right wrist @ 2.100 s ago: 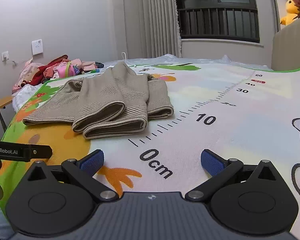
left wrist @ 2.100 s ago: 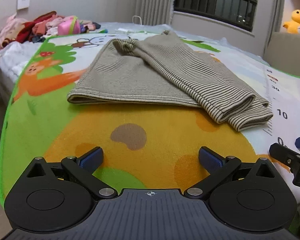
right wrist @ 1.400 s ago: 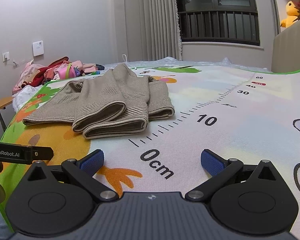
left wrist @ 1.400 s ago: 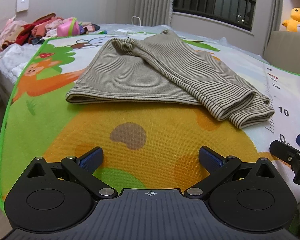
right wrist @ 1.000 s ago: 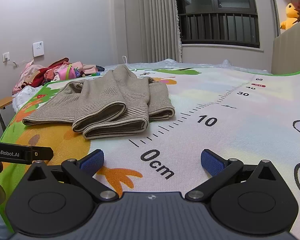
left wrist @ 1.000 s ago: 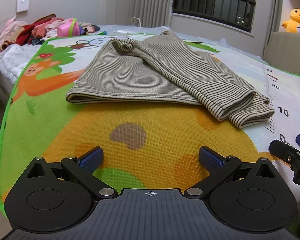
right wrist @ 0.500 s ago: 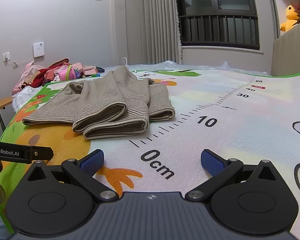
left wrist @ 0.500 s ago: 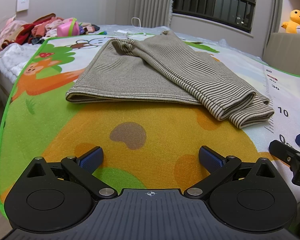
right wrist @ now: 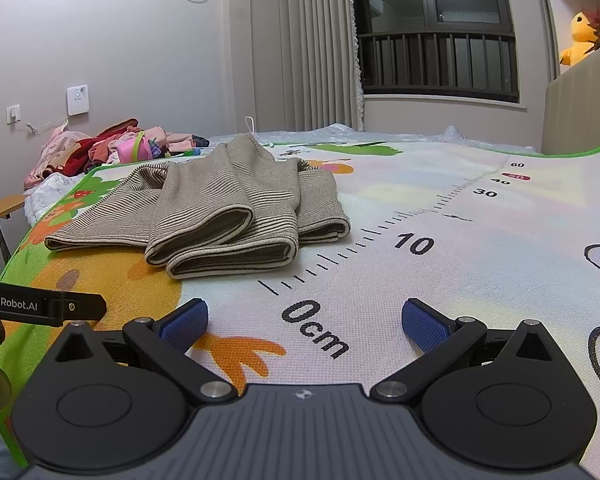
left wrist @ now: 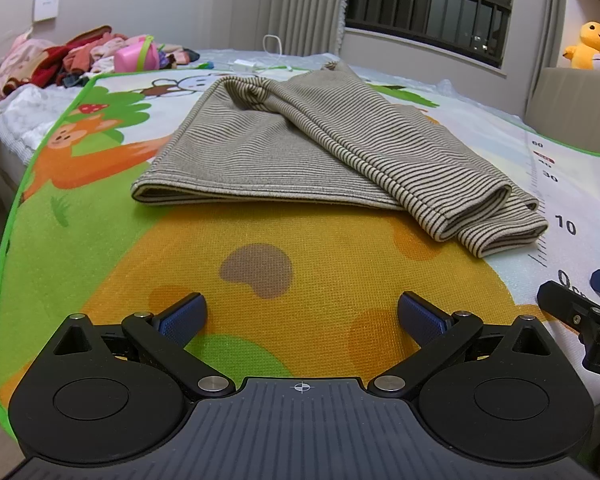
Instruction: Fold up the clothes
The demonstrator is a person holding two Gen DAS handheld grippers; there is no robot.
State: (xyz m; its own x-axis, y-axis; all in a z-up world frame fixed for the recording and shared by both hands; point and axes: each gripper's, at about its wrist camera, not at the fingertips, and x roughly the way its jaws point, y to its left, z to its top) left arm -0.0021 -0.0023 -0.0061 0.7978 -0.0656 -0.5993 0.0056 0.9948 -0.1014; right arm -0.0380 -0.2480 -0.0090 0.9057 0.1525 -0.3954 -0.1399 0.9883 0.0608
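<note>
A beige striped garment (left wrist: 300,152) lies folded on the colourful play mat (left wrist: 300,248), its two sleeves laid across the body with the cuffs (left wrist: 488,216) at the near right. The same garment (right wrist: 228,208) shows left of centre in the right wrist view. My left gripper (left wrist: 300,314) hovers open over the mat, short of the garment's near edge, nothing between its fingers. My right gripper (right wrist: 304,316) is open too, above the printed "0cm" mark, to the right of the cuffs (right wrist: 228,248). Its tip (left wrist: 580,312) shows at the left view's right edge.
A heap of pink and red clothes (right wrist: 108,148) lies at the far left corner of the bed. A white charger and cable (left wrist: 252,65) sit beyond the garment. A padded headboard (right wrist: 580,108) with a yellow plush toy (right wrist: 580,36) rises at the right. The mat's green border (left wrist: 4,248) drops off at the left.
Almost nothing has changed. Both grippers stay open in place with only slight drift; the garment has not moved.
</note>
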